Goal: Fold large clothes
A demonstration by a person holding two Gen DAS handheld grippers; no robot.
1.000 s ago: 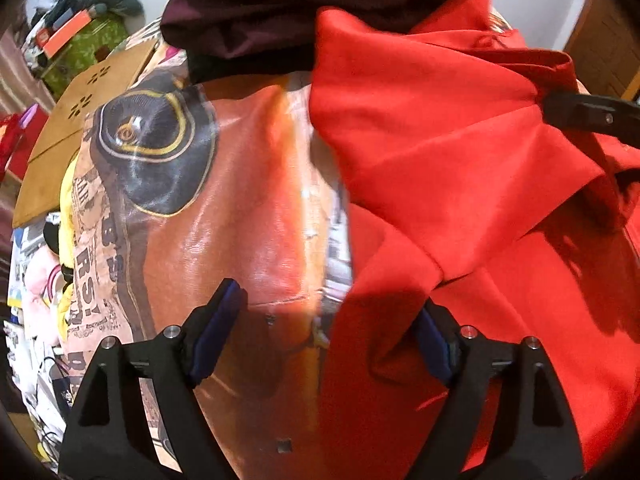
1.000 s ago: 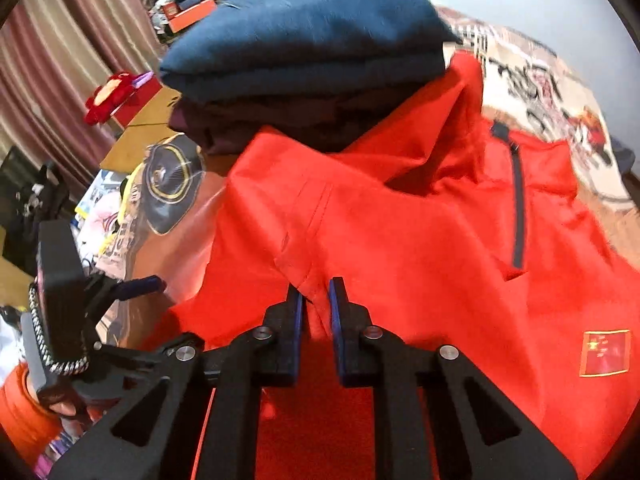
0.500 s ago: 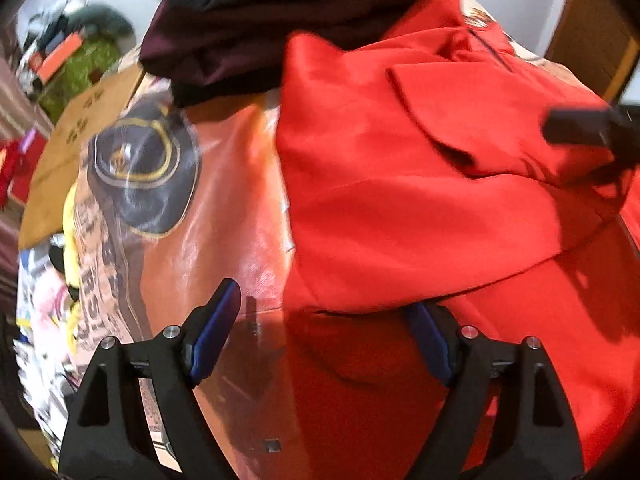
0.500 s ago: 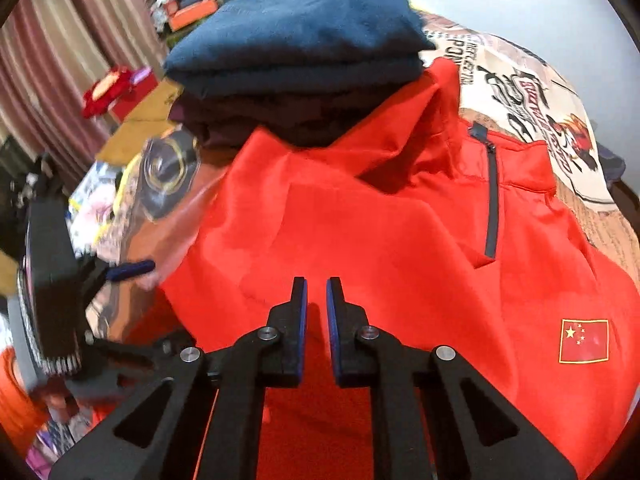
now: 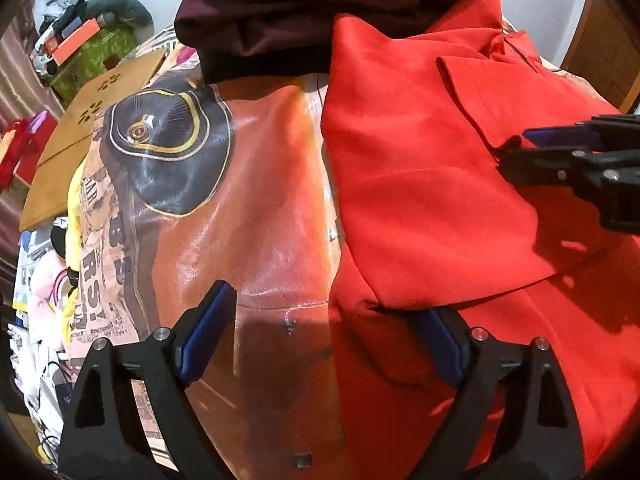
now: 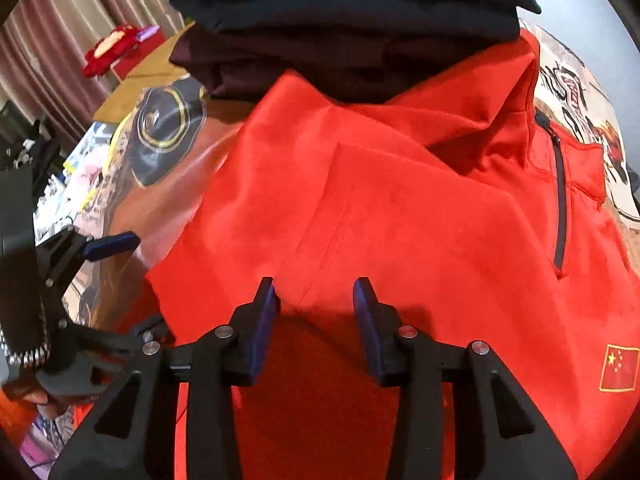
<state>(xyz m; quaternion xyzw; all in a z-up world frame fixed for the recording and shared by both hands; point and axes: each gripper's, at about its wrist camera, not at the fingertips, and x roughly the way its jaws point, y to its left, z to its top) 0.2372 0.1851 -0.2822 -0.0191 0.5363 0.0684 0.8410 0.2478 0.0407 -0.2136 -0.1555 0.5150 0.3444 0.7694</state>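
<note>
right claw (image 6: 316,304) just opening, red jacket (image 6: 400,220) collar far

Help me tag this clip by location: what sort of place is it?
Probably a cluttered bedroom at home: a red jacket lies on a printed bedspread beside a stack of folded clothes, with curtains behind.

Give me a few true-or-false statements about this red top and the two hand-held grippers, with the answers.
1. The red top has a small flag patch. True.
2. The right hand-held gripper is clamped on the red fabric. False: its jaws have just been opening and stand apart, gripping nothing.
3. Folded dark clothes are stacked beyond the red top. True.
4. The left hand-held gripper is shut. False: its jaws stand wide open over the top's edge.
5. The zipper is white. False: it is dark.
</note>
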